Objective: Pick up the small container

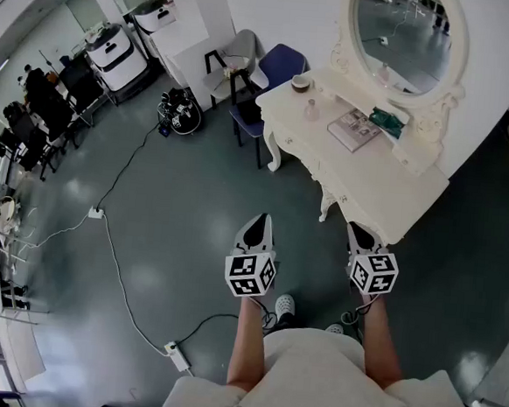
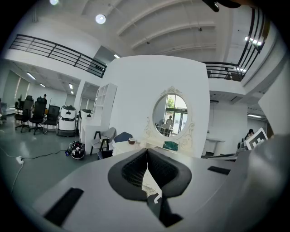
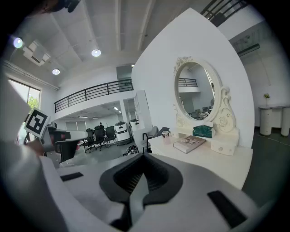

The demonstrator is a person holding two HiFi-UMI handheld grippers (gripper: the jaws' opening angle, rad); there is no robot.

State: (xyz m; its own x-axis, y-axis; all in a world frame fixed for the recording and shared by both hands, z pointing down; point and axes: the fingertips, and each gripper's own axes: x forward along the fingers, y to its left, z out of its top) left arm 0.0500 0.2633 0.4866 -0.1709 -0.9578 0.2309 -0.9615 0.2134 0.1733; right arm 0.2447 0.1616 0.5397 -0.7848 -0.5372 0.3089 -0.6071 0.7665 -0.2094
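As they hover before the dressing table (image 1: 374, 194), the left gripper (image 1: 260, 220) and right gripper (image 1: 358, 230) have fingers (image 2: 131, 172) pressed together

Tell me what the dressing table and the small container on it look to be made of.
Dressing table: cream-white with a satin finish, probably painted wood or moulded resin, judging by its carved, curved legs and even colour. Small container: pale pink, possibly glass or plastic; it is too small here to tell.
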